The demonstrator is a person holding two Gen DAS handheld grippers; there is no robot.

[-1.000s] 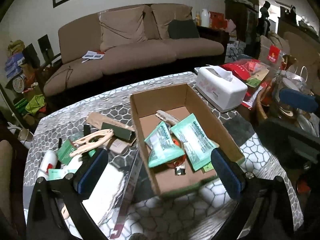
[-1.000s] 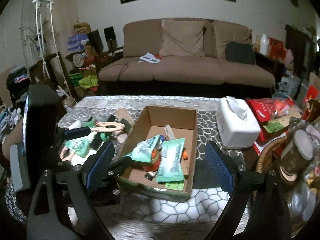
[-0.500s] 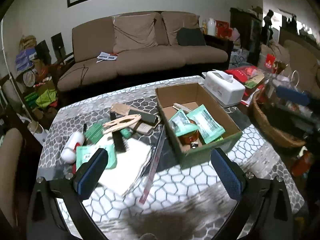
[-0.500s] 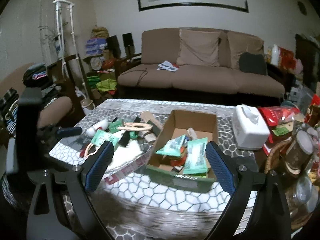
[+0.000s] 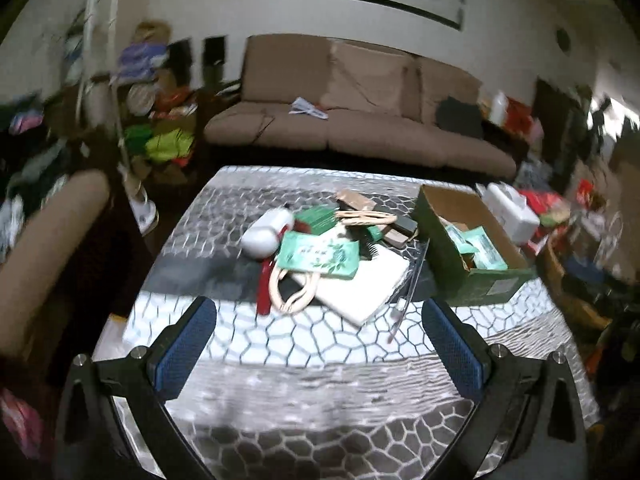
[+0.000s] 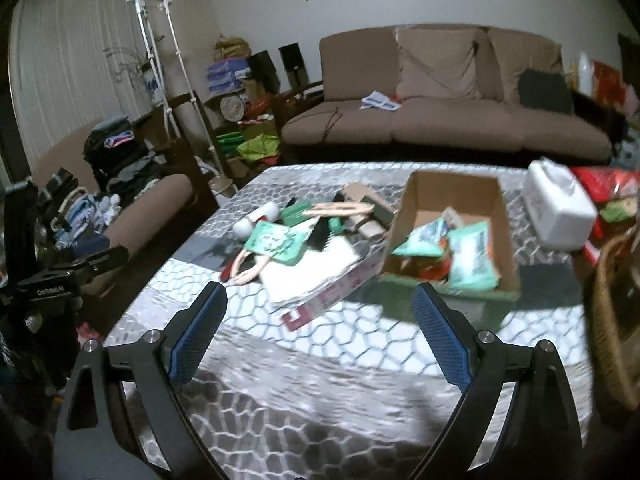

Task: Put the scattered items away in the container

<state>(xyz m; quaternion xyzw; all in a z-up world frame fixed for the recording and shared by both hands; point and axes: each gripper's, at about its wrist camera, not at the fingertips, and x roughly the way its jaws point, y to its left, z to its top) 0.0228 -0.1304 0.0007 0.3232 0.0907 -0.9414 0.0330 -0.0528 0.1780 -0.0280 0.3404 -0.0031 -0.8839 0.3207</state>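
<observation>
A cardboard box (image 5: 444, 216) (image 6: 412, 216) stands on the patterned table and holds green packets (image 6: 474, 256) and a red-lidded jar. Left of it lies a scattered heap: a white bottle (image 5: 266, 230) (image 6: 256, 218), a green packet (image 5: 318, 254) (image 6: 276, 242), a white flat pad (image 5: 364, 284), beige tongs (image 6: 340, 210), a black comb and a red tool (image 5: 264, 288). My left gripper (image 5: 320, 344) is open and empty, well short of the heap. My right gripper (image 6: 320, 330) is open and empty too, above the table's near part.
A white tissue box (image 6: 560, 212) sits right of the cardboard box, with red bags behind it and a wicker basket (image 6: 612, 320) at the table's right edge. A brown sofa (image 6: 440, 120) is beyond the table. An armchair and piled clothes are on the left.
Both grippers have pulled back and away from the box, so the table looks smaller and farther. The left view has swung left toward the heap. Neither has picked anything up.
</observation>
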